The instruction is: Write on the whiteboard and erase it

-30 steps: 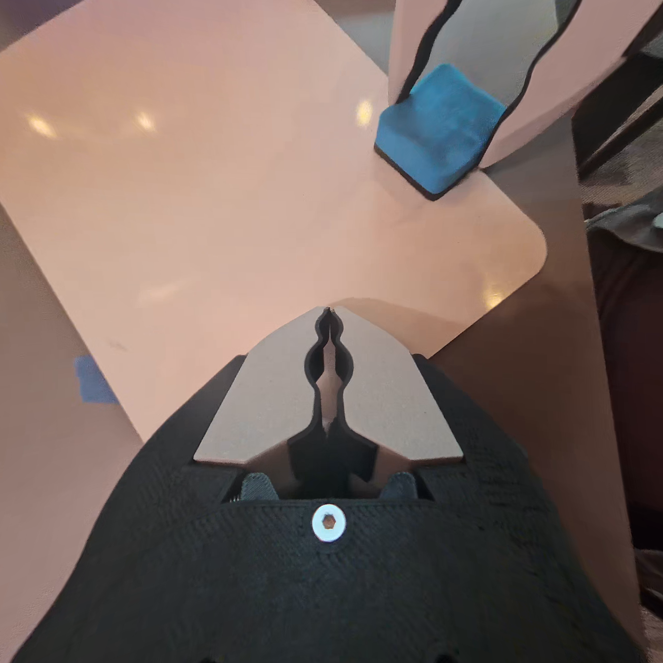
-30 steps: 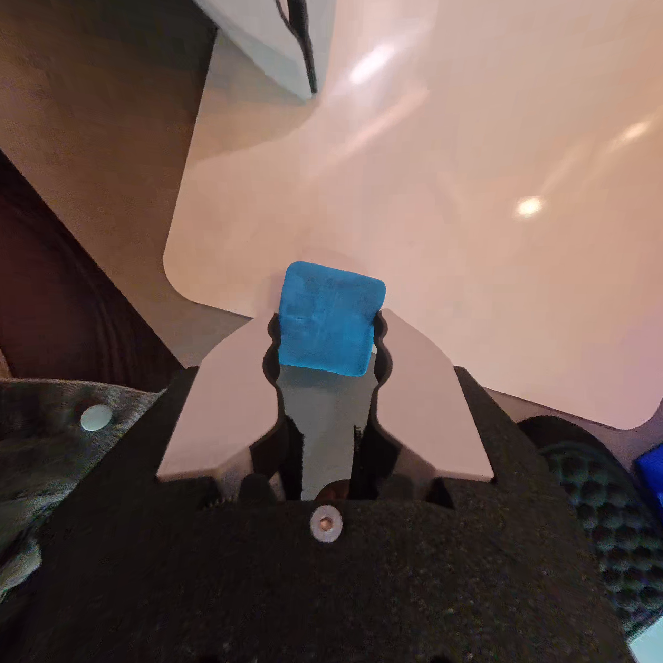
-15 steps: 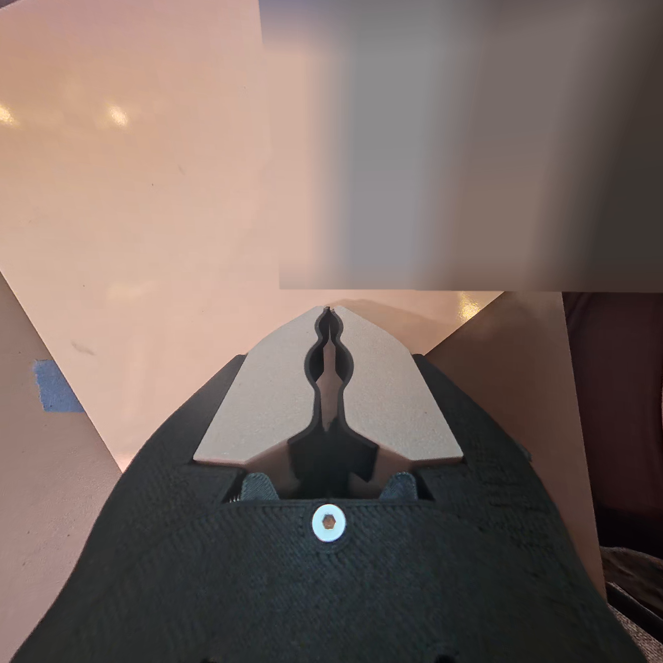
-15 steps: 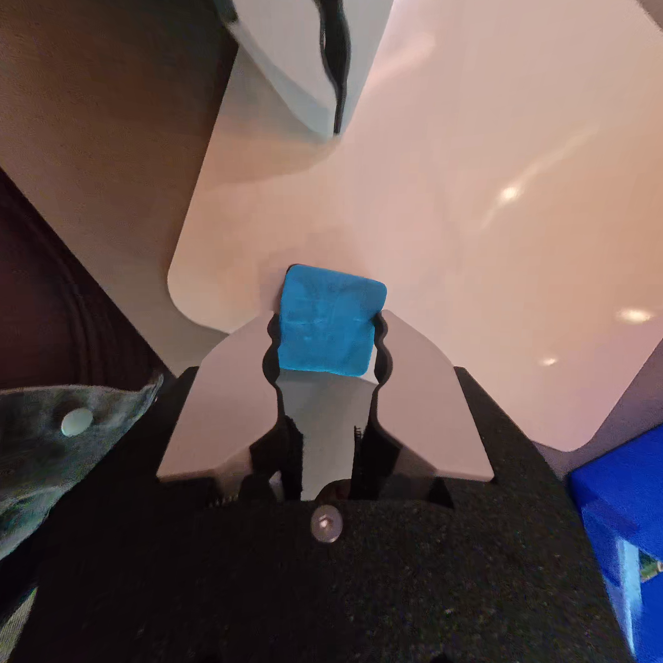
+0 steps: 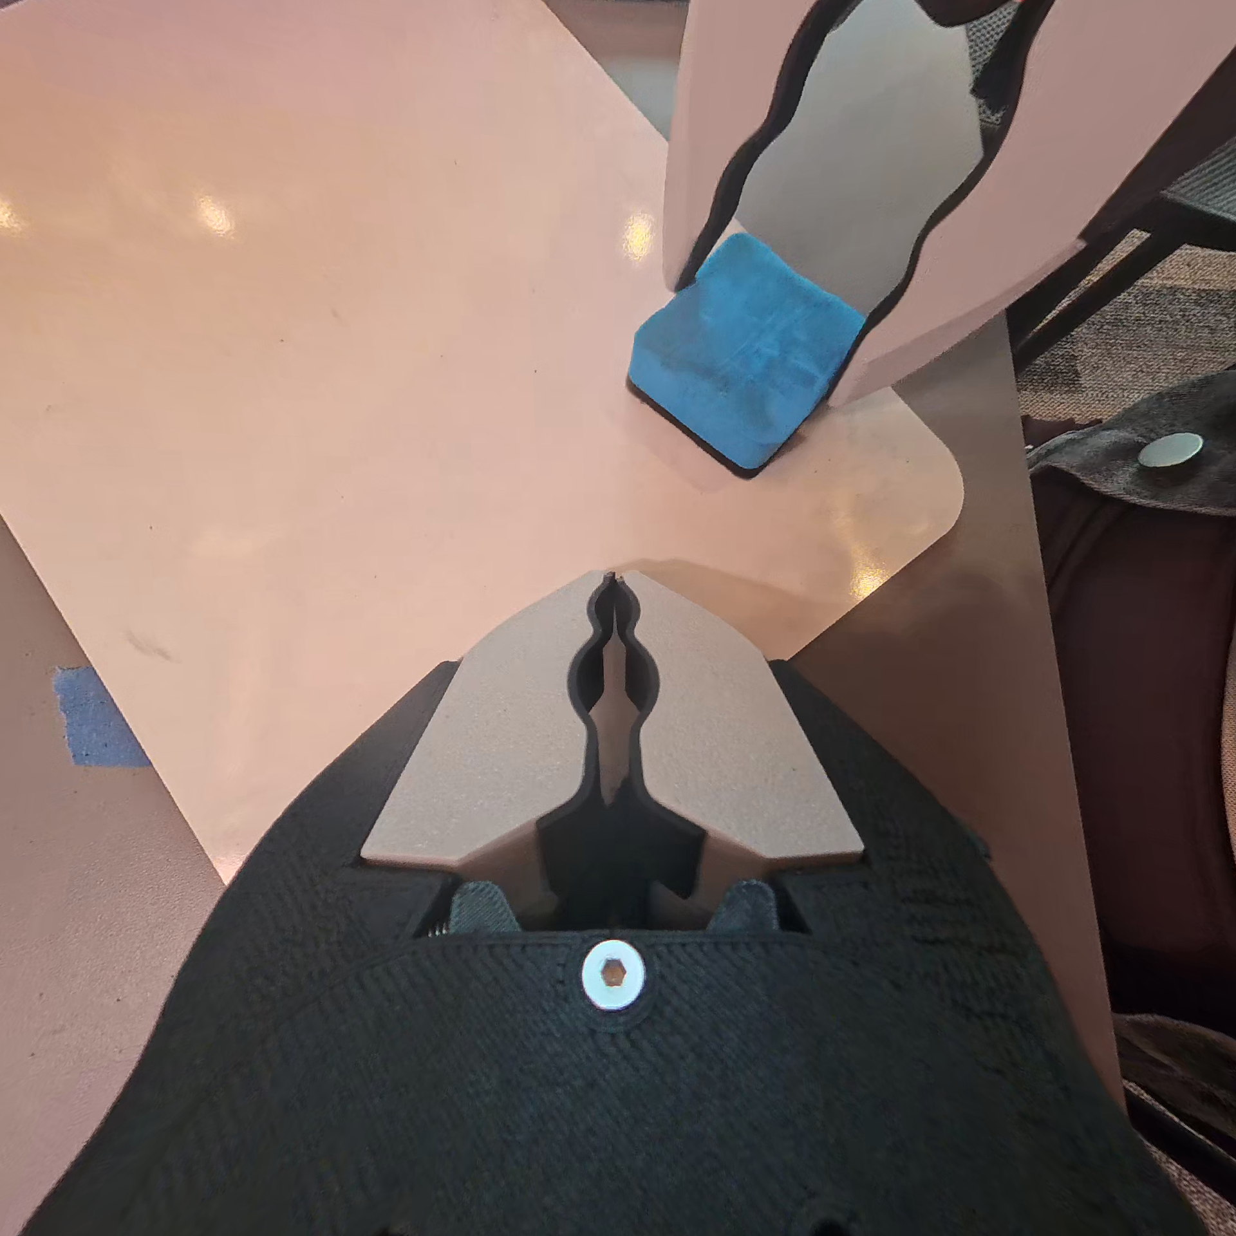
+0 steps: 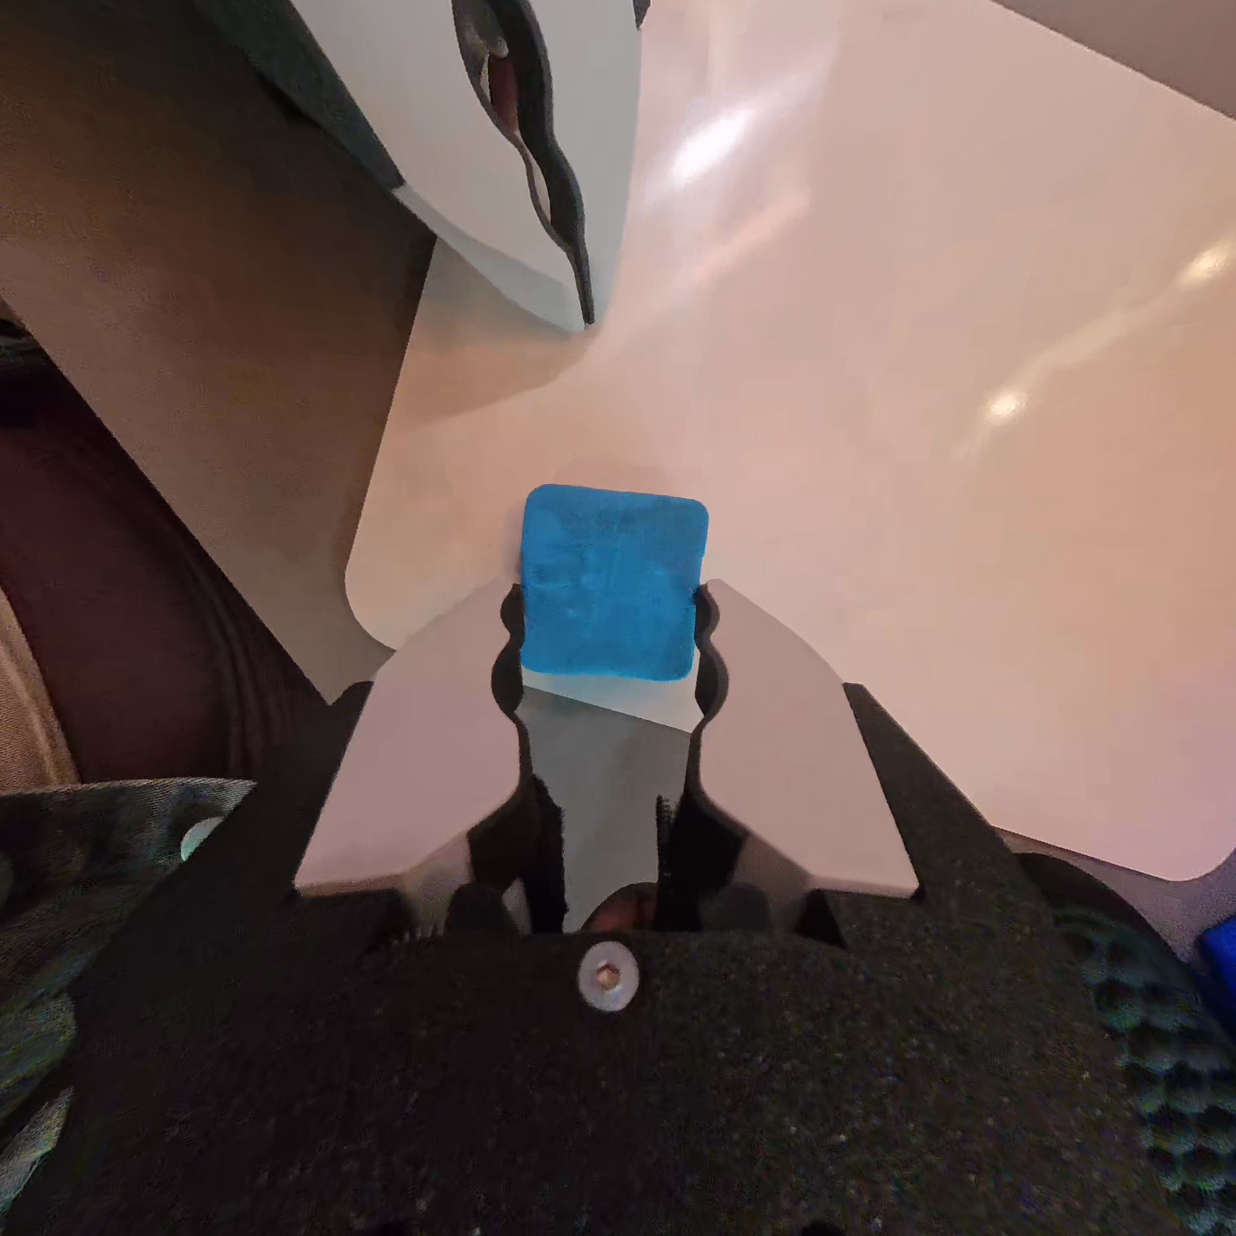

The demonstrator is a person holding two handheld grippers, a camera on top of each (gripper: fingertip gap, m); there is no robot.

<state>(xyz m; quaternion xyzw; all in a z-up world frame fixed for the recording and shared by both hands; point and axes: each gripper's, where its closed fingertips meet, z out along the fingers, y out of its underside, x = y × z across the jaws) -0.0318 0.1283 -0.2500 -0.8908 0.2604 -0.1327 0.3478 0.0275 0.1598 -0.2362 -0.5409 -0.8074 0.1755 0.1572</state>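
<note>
We are gripping the blue eraser (image 6: pixel 612 582) in the right gripper (image 6: pixel 607 602), both pads pressing its sides, and it is lying flat on the whiteboard (image 6: pixel 903 468) near that board's rounded corner, as the left wrist view also shows (image 5: pixel 742 354). We are holding the left gripper (image 5: pixel 614 576) with its fingertips closed together on nothing, poised over the near edge of the whiteboard (image 5: pixel 301 368). The board is resting on a brown table (image 5: pixel 936 769), with a piece of blue tape (image 5: pixel 93 715) sticking to the table just beside the board's left edge.
</note>
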